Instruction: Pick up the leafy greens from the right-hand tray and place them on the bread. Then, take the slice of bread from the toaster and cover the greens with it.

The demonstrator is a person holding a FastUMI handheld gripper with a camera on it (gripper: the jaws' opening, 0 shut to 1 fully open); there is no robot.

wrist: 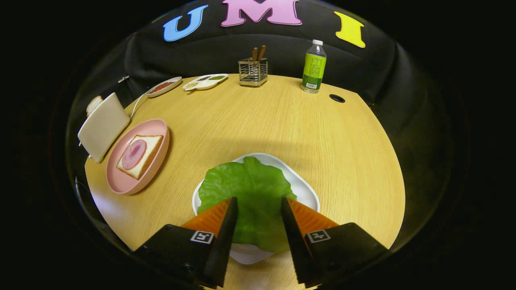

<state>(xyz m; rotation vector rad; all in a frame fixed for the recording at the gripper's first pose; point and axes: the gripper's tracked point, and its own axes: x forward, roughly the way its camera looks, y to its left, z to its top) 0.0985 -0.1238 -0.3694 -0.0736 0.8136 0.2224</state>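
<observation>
A green lettuce leaf (248,189) lies on a white square tray (302,187) just ahead of and between my fingers. My gripper (258,199) hangs over the leaf with its fingers apart, one on each side, neither pressing on it. To the left a pink plate (121,183) holds a slice of bread (150,149) with a round of ham (134,154) on top. Beyond the plate stands a cream toaster (103,125) with a second slice of bread (94,104) sticking out of it.
On the round wooden table (342,149), at the far side, stand a wire holder with utensils (253,70), a green-labelled bottle (314,68), two shallow dishes of food (163,86) (205,81) and a cable hole (337,98).
</observation>
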